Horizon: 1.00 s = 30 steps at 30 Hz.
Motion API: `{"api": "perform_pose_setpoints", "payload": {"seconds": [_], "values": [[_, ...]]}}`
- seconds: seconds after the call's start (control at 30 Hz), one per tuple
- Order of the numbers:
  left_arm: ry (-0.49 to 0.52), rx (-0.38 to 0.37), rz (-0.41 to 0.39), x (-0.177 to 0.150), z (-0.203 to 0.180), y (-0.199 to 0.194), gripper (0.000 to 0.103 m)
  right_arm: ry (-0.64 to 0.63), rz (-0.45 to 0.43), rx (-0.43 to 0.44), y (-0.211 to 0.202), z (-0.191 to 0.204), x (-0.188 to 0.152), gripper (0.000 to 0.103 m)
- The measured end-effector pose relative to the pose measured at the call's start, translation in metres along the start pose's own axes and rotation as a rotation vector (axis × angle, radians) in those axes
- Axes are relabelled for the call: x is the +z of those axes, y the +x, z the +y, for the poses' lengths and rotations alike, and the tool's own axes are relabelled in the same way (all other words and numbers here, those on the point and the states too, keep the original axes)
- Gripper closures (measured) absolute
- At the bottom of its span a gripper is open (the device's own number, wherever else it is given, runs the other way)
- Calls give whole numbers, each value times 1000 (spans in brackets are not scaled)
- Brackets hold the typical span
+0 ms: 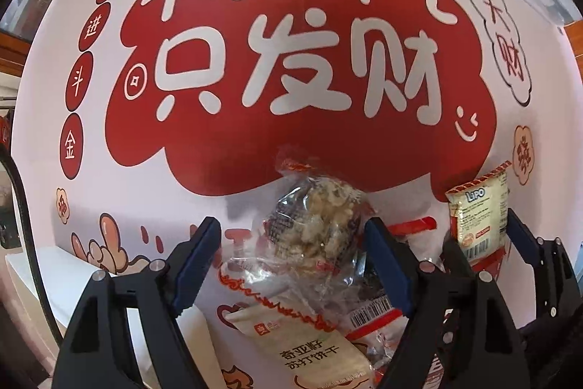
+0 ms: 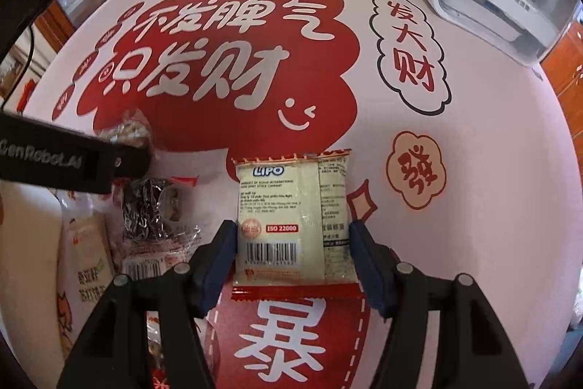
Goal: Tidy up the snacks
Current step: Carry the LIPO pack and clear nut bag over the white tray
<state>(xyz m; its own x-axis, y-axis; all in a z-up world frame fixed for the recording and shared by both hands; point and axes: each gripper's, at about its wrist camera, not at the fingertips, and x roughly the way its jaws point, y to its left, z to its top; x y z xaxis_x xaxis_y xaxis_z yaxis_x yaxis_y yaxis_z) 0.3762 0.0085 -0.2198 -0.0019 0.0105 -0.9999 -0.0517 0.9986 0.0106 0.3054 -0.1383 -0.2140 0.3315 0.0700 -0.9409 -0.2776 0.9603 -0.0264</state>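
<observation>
My right claw (image 2: 293,265) straddles the near half of the Lipo packet (image 2: 295,221), jaws apart and not gripping; its long axis runs straight away from me on the worktop (image 2: 473,119). Just left, my left claw (image 1: 291,243) brackets the clear puffed-snack bag (image 1: 317,217), jaws apart.

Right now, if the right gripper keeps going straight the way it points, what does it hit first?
Likely the cream LIPO snack packet with red edges, lying flat between the right gripper and its opening jaws; below it is the printed tablecloth.

LIPO packet (image 2: 291,221) between gripper (image 2: 293,257) fingers
</observation>
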Motion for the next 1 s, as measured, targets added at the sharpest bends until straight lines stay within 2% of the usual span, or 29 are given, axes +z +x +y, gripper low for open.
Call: {"api": "perform_pose_setpoints", "payload": {"seconds": [0.13, 0.17, 0.2, 0.27, 0.5, 0.7, 0.8, 1.0], "values": [[-10, -15, -4, -1, 1, 4, 23, -19, -19, 1, -1, 0, -4, 40], [-10, -22, -5, 0, 0, 5, 27, -21, -20, 1, -1, 0, -5, 43], [-5, -34, -6, -1, 2, 5, 40, -18, -25, 0, -2, -2, -5, 46], [5, -52, -6, -4, 1, 5, 40, -9, -34, 13, -4, -5, -5, 54], [-1, -79, -44, -17, -8, 0, 50, 28, -32, 17, -8, -11, -10, 56], [3, -149, -116, -44, -3, -44, 57, 47, -55, 22, -26, -9, -17, 56], [37, -194, -163, -68, 7, -76, 57, 67, -77, 25, -46, -5, -21, 56], [131, -217, -239, -127, 27, -131, 57, 50, -122, 31, -91, 20, -35, 56]]}}
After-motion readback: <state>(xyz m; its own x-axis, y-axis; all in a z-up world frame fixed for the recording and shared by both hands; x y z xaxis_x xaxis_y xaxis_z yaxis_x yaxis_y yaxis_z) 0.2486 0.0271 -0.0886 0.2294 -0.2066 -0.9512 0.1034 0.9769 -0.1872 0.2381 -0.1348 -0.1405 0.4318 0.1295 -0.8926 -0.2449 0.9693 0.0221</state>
